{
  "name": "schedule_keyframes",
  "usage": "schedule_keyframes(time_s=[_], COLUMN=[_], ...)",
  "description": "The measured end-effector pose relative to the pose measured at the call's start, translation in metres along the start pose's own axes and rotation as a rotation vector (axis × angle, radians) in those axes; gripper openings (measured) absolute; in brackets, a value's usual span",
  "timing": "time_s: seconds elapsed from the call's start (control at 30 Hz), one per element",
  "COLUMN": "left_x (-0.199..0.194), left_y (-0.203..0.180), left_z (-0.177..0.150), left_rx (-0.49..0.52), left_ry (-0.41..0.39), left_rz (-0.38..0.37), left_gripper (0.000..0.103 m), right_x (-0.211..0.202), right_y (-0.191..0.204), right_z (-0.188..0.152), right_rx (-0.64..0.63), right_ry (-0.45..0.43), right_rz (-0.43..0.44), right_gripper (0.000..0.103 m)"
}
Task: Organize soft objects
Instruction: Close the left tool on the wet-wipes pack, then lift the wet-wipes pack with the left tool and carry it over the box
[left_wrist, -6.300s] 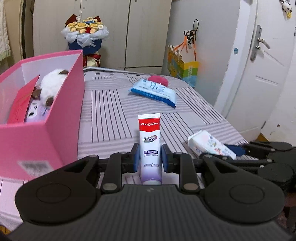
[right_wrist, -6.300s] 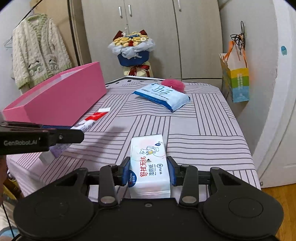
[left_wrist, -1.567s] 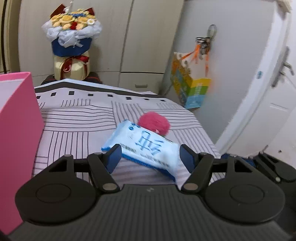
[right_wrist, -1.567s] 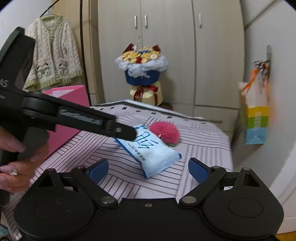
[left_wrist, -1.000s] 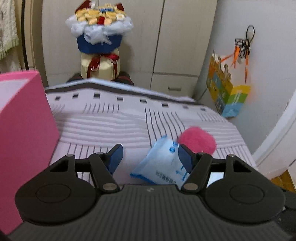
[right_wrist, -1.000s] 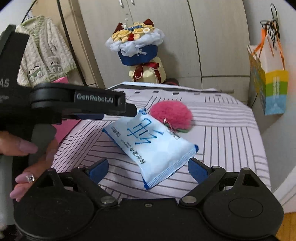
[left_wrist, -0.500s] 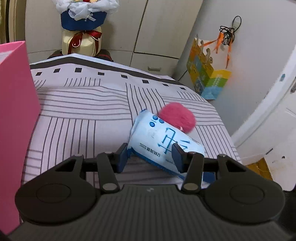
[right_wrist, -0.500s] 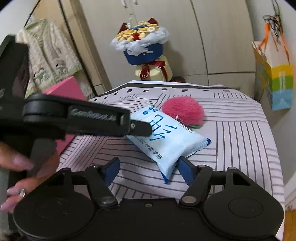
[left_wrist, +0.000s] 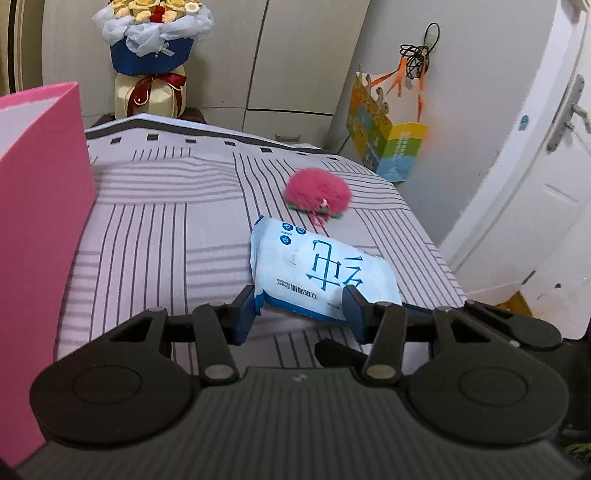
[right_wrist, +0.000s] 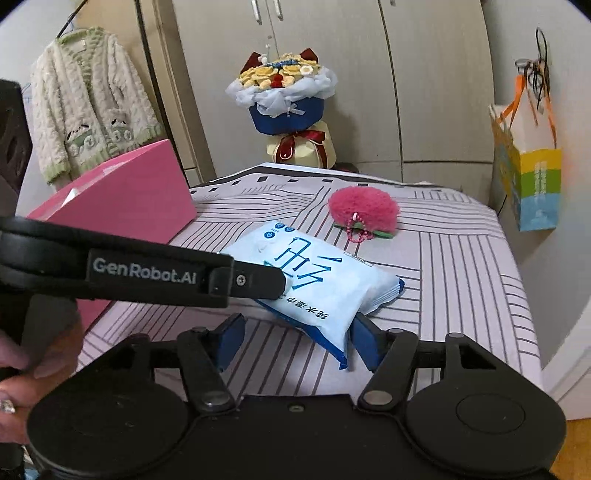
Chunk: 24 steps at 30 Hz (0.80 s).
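Observation:
A light-blue wipes pack (left_wrist: 317, 266) lies on the striped bed (left_wrist: 159, 236), with a fluffy pink pom-pom (left_wrist: 317, 192) just behind it. My left gripper (left_wrist: 299, 310) is shut on the pack's near edge, both blue pads pressing it. In the right wrist view its finger (right_wrist: 273, 284) lies across the pack (right_wrist: 314, 280). My right gripper (right_wrist: 297, 341) is closing with the pack's near corner between its jaws; the left pad stands clear of the pack. The pom-pom (right_wrist: 364, 210) sits apart from both grippers.
An open pink box (left_wrist: 40, 221) stands on the bed at the left (right_wrist: 122, 199). A bouquet (right_wrist: 284, 107), a hanging gift bag (right_wrist: 528, 184), a cardigan (right_wrist: 85, 110) and a white door (left_wrist: 546, 177) ring the bed. A hand (right_wrist: 22, 373) holds the left gripper.
The left jaws narrowed onto the wipes pack and pulled back with it, so the pack turned and drew away from the pom-pom. The right jaws narrowed around its near corner.

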<state>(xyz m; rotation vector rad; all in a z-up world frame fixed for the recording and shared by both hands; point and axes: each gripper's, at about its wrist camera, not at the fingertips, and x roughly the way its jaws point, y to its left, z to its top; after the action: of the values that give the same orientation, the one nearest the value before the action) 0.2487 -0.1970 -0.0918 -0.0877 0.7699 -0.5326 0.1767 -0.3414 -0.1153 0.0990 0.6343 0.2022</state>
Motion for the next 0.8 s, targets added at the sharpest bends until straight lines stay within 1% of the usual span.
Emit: schedule_keyframes(time_s=[0.17,0.27,0.4,0.5,0.8], left_x=[-0.015,-0.027,-0.046,-0.059,-0.088], left_y=[-0.007,-0.008,-0.011,-0.012,-0.008], left_z=[-0.017,-0.026,-0.035,-0.043,-0.062], left_rx=[0.038,0.057,0.088,0.117,0.124], left_ry=[-0.007,-0.006,-0.022,-0.023,-0.040], left_rz=[0.011,-0.003,-0.012,-0.019,-0.049], left_gripper=[0.048,0.048,0.048,0.048,0.049], right_x=[-0.013,-0.022,-0.039,-0.048,-0.070], right_y=[0.018,0.028,0.037,0.044,0.067], right_z=[-0.013,-0.021,-0.028,-0.033,-0.050], right_rx=[-0.073,-0.104,-0.110,-0.124,-0.161], right_ry=[-0.009,-0.014,-0.047,-0.051,-0.090], right_rz=[-0.043,-0.062,-0.059,-0.063,-0.084], right_gripper=[0.067,0.067,0.067,0.067,0.067])
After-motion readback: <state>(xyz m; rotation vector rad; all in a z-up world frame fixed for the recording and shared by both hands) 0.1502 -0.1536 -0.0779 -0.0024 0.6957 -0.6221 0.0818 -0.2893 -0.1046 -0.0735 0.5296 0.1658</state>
